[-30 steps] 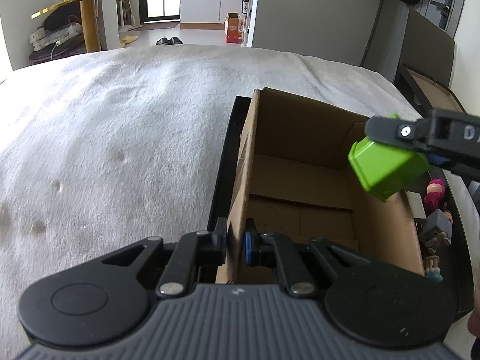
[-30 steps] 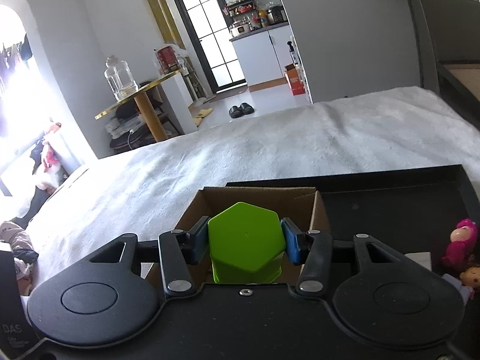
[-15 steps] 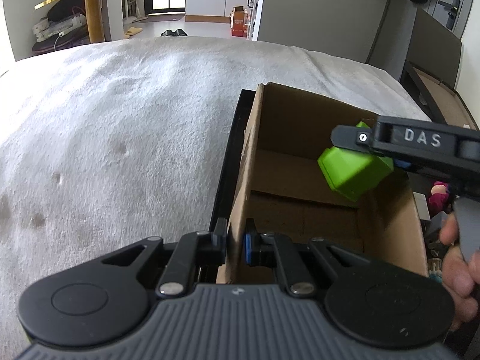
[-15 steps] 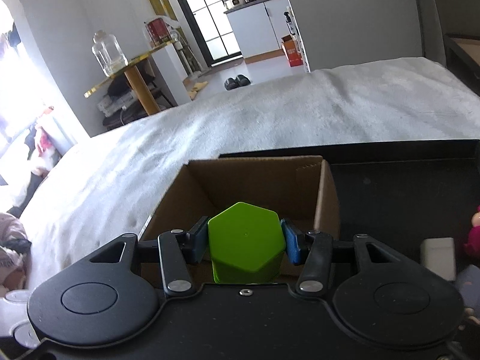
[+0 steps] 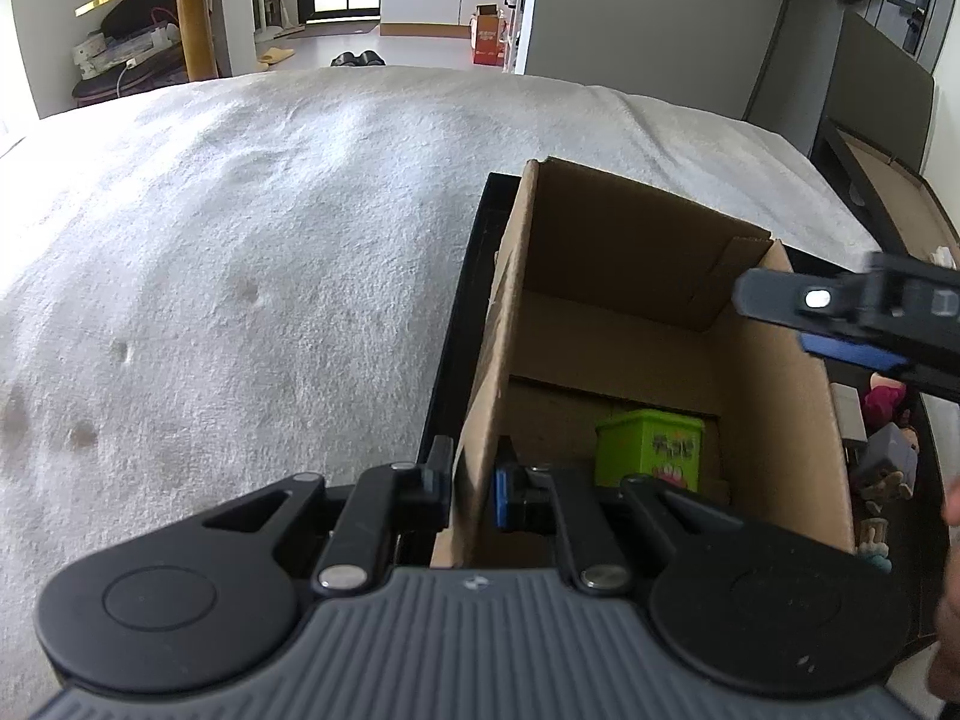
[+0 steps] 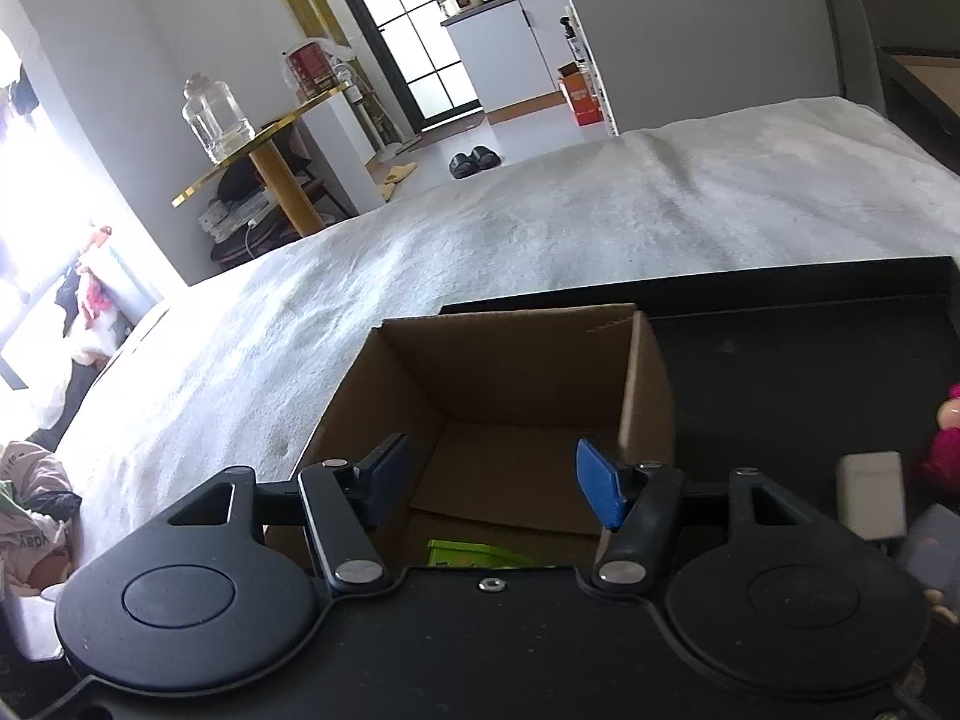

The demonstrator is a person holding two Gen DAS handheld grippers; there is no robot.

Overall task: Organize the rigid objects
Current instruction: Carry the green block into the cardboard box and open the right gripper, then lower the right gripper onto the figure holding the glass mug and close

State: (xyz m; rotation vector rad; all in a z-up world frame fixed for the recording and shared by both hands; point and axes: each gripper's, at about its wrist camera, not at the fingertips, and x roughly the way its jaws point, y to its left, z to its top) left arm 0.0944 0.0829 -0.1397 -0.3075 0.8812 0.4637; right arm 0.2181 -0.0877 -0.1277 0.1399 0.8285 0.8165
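The right gripper (image 6: 492, 480) is opening, empty, above the brown cardboard box (image 6: 516, 372); the left gripper (image 5: 474, 480) is clamping its wall, the green hexagonal container (image 5: 651, 450) lying inside.

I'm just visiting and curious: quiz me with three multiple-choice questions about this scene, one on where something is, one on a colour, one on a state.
1. Where is the green block?
A. on the white blanket
B. inside the cardboard box
C. on the black tray

2. What colour are the pads on the right hand-held gripper?
A. blue
B. red
C. yellow

3. What is the left hand-held gripper doing?
A. hanging free
B. holding a doll
C. clamping the box wall

Answers:
B: the green block sits on the cardboard box floor.
A: the right hand-held gripper has blue pads, opening, nothing between.
C: the left hand-held gripper pinches the box's near wall.
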